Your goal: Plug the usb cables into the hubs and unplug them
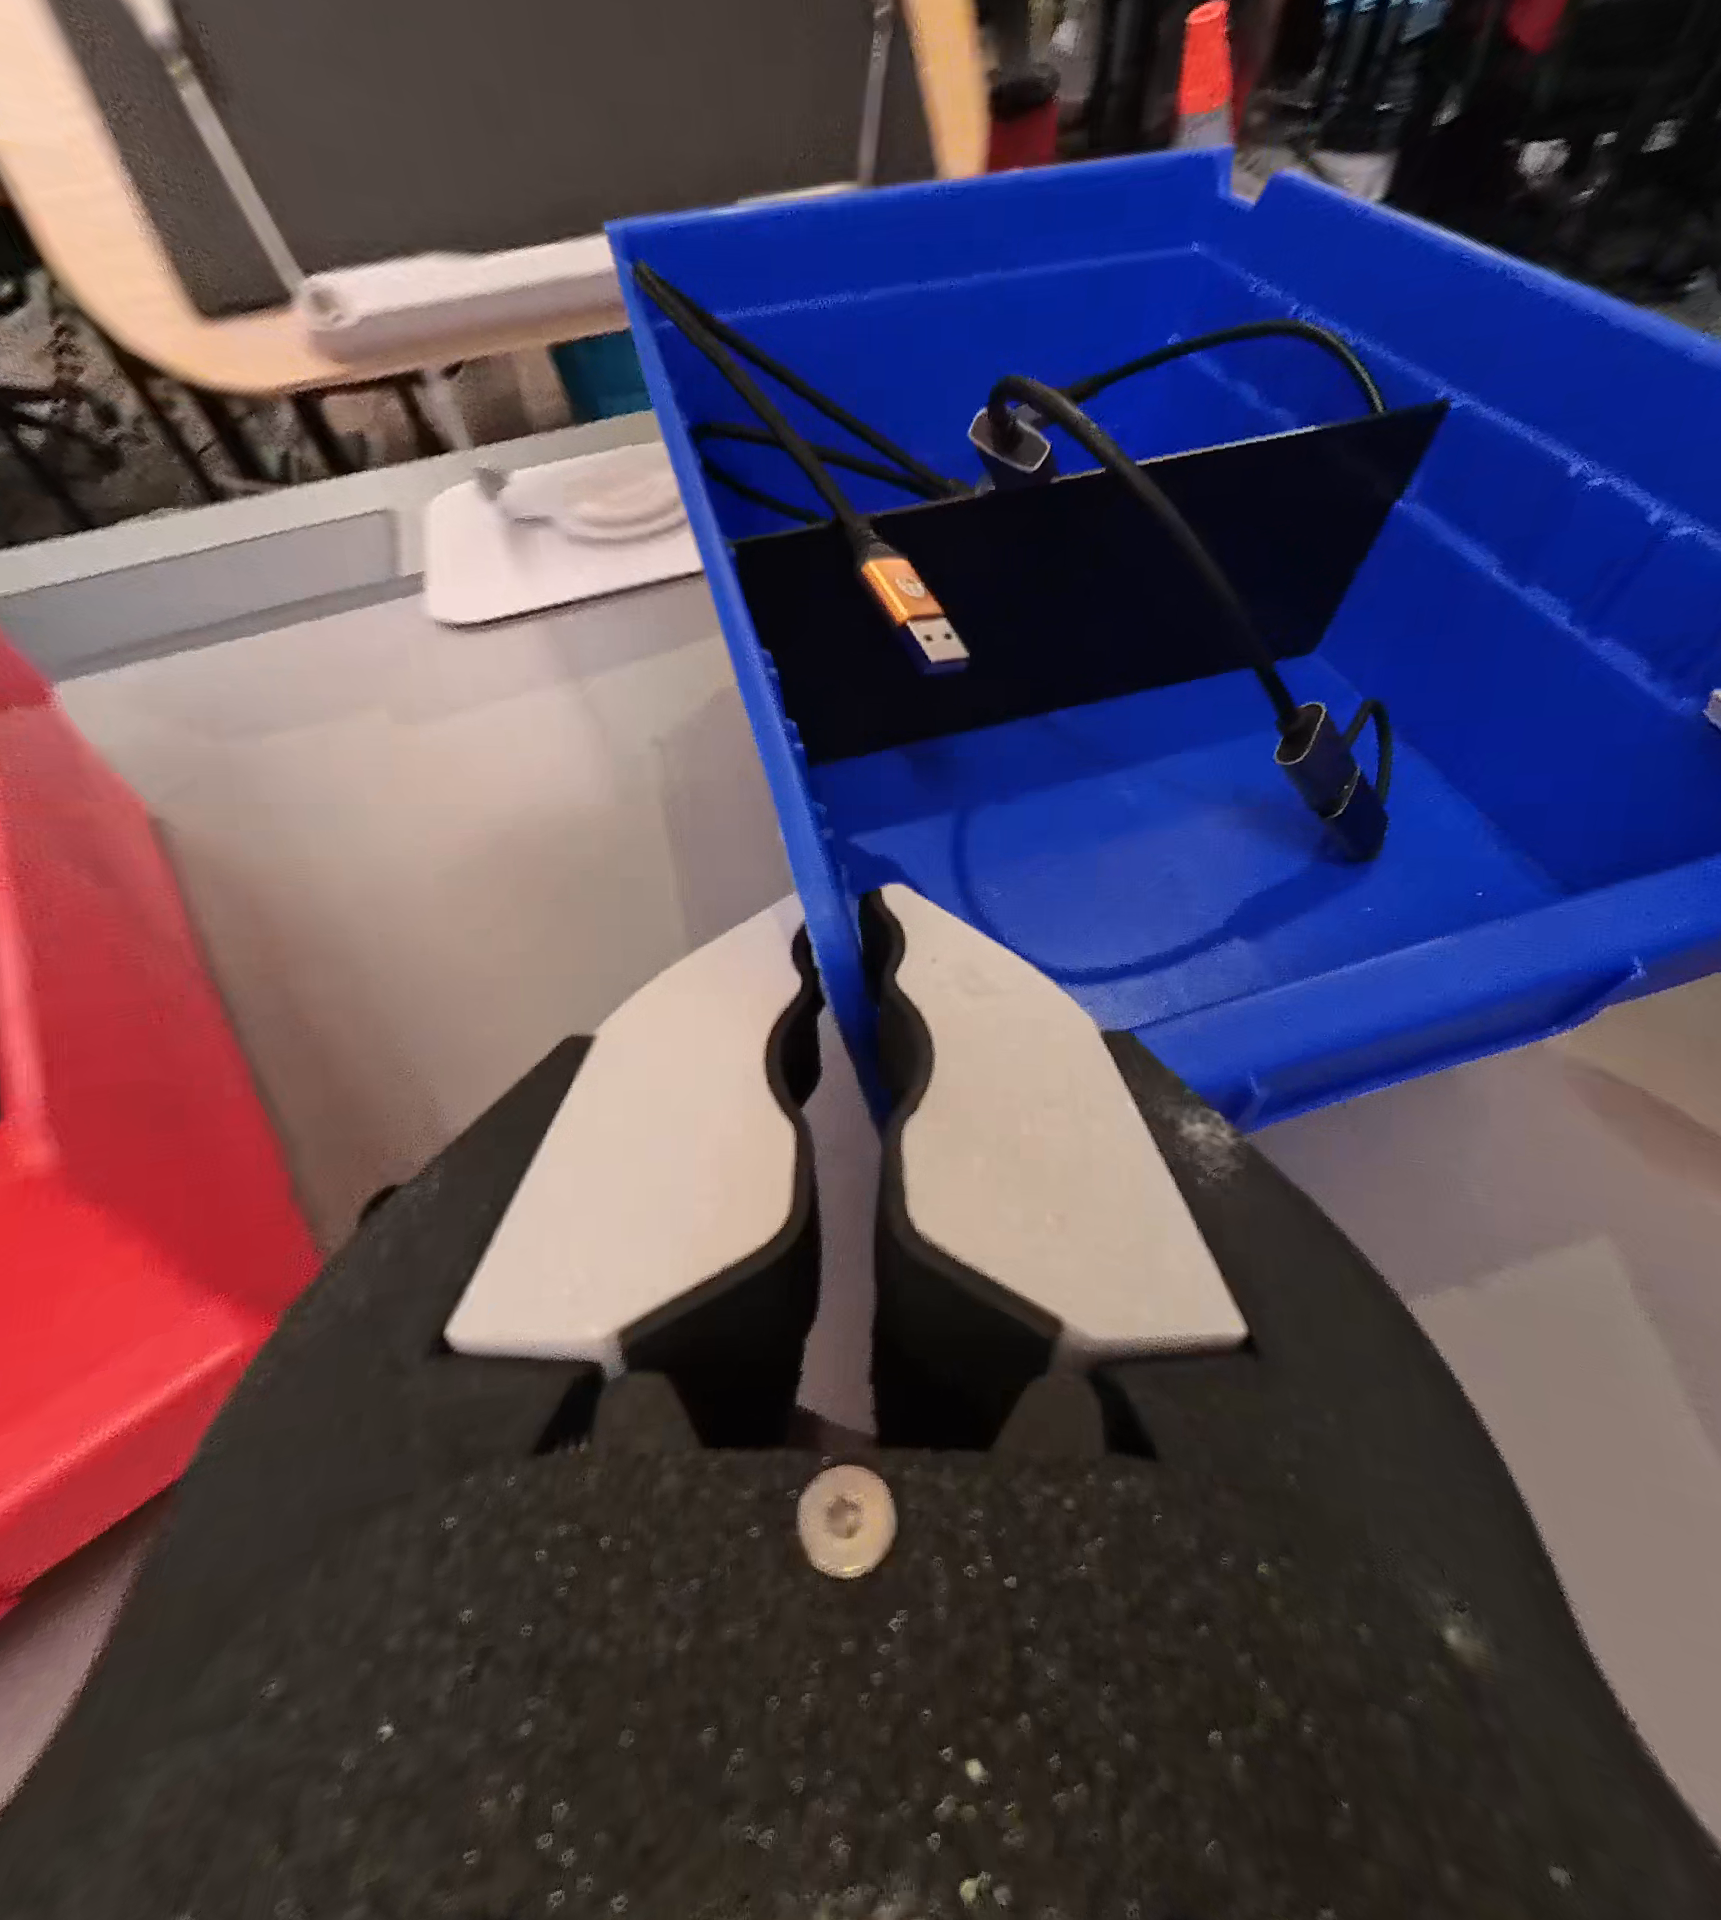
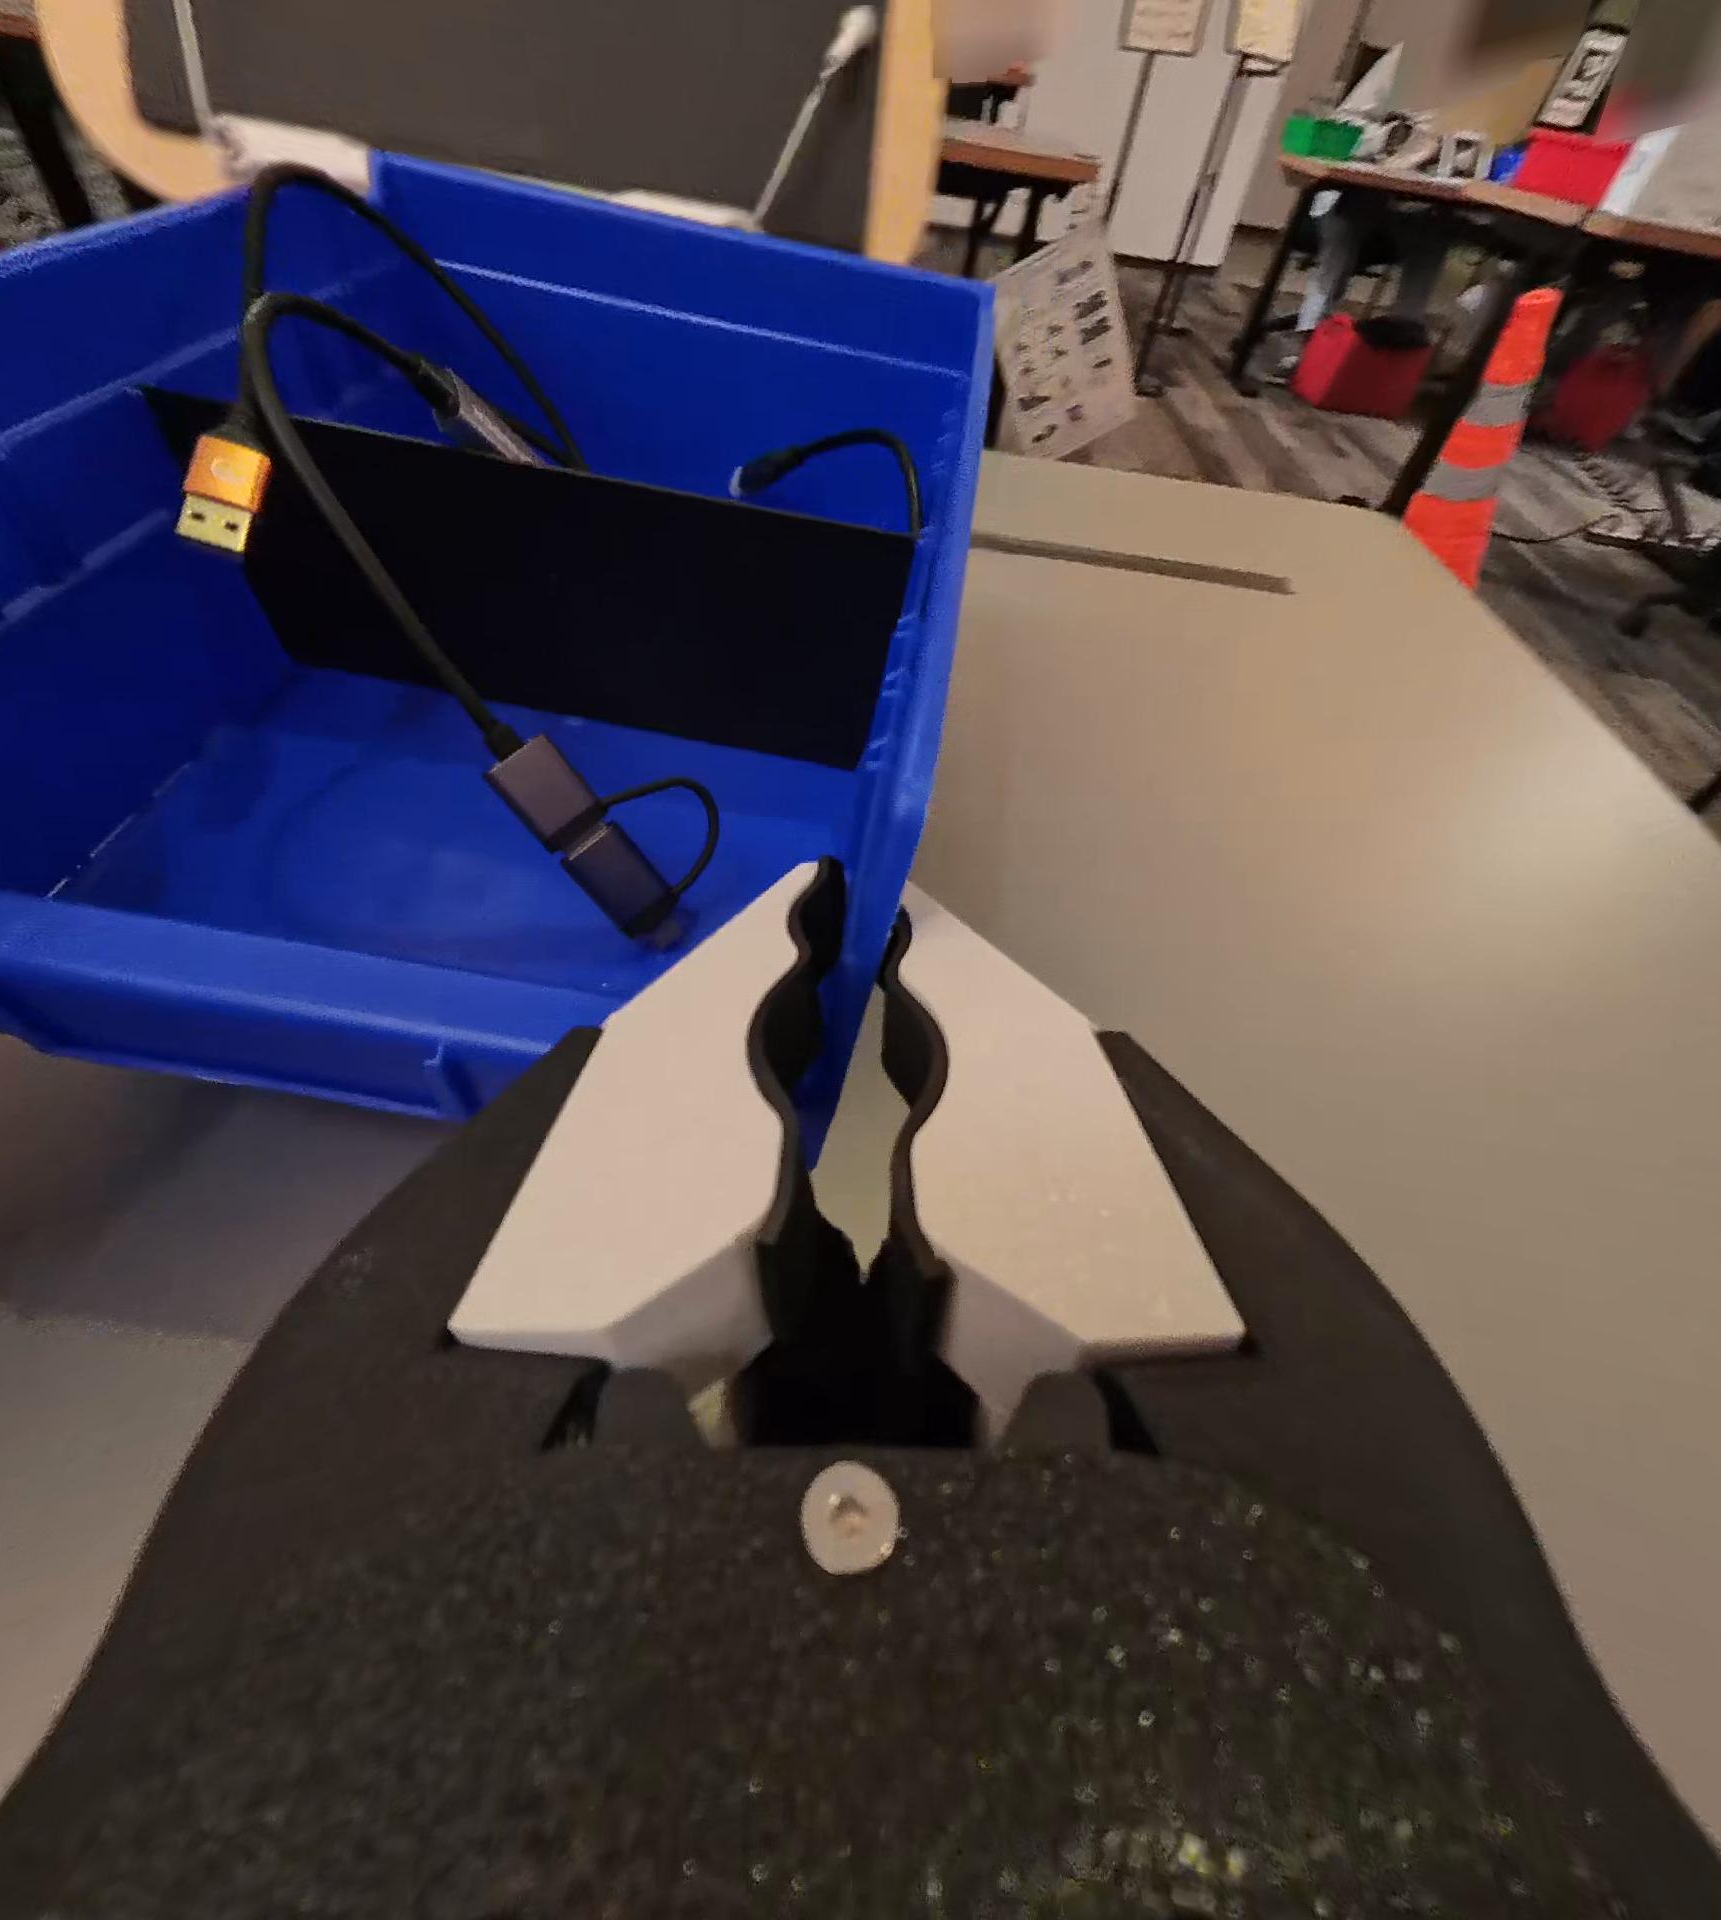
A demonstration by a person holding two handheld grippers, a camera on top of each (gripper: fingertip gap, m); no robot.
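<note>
A blue bin [image 1: 1562, 582] with a black divider [image 1: 1074, 603] holds the cables. An orange-shelled USB plug [image 1: 913, 613] hangs over the divider. A grey hub [image 1: 1012, 447] leans behind it, and its cable's grey connector [image 1: 1329, 769] rests in the front compartment. My left gripper [image 1: 851, 925] is shut on the bin's left wall near the front corner. My right gripper [image 2: 861, 914] is shut on the bin's right wall [image 2: 923, 582]. The right wrist view also shows the orange plug [image 2: 222, 494], the hub [image 2: 487, 416] and the grey connector [image 2: 575, 831].
A red bin [image 1: 56, 1143] stands to the left on the grey table [image 2: 1251, 831]. A white pad [image 1: 544, 551] lies behind. An orange traffic cone [image 2: 1490, 436] stands on the floor past the table's right edge. A loose black cable end [image 2: 762, 473] arches over the divider. Across from one pair of fingers to the other is roughly 20 cm.
</note>
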